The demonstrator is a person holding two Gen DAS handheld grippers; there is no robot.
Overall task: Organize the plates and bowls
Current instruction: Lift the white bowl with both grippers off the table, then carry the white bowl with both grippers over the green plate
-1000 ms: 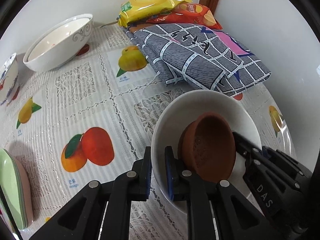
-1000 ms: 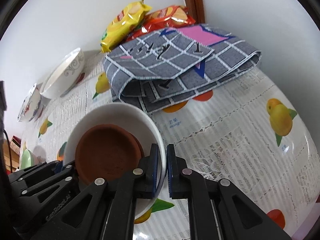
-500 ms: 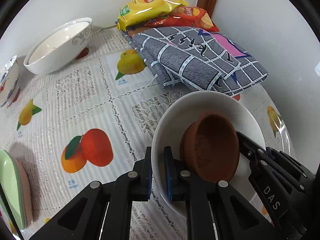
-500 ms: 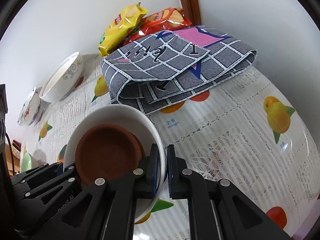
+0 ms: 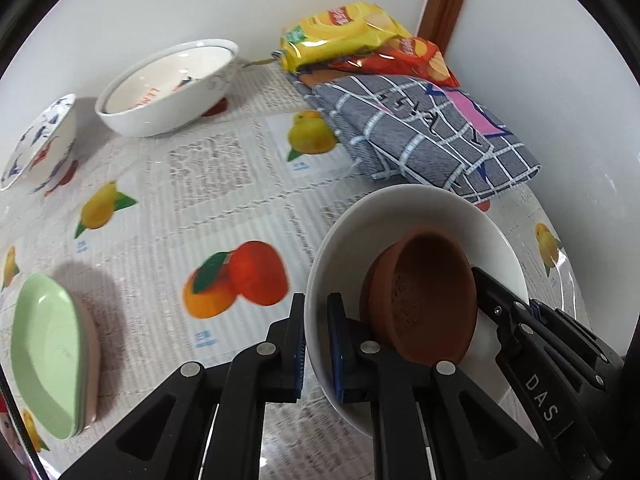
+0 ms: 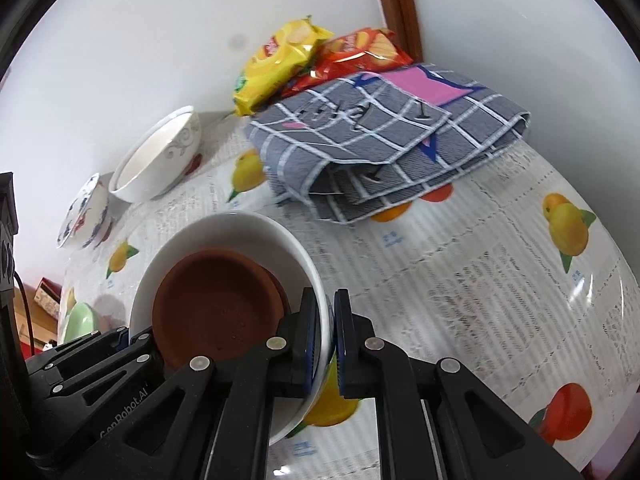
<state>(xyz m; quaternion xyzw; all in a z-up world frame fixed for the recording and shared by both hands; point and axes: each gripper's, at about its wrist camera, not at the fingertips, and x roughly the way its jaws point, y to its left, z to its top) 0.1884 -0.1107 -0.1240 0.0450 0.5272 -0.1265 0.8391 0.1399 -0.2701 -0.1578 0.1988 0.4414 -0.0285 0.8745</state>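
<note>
Above the fruit-print tablecloth (image 5: 224,184), both grippers pinch opposite rims of one white bowl (image 5: 404,212), fingers nearly closed: left gripper (image 5: 316,344) on its left edge, right gripper (image 6: 325,344) on its right. Inside sits a terracotta bowl (image 5: 424,296). Only the left view shows the whole green plate stack (image 5: 48,352). Readable: "DAS" and "GenRobot.AI" on the grippers

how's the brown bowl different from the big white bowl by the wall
The brown bowl is matte terracotta, plain and smaller; the big white bowl is glossy, with a grey scroll pattern outside.
The brown bowl sits tilted inside a white dish that both hand-held grippers pinch by the rim; the big white bowl sits on the tablecloth, ungripped.
Both look empty.
</note>
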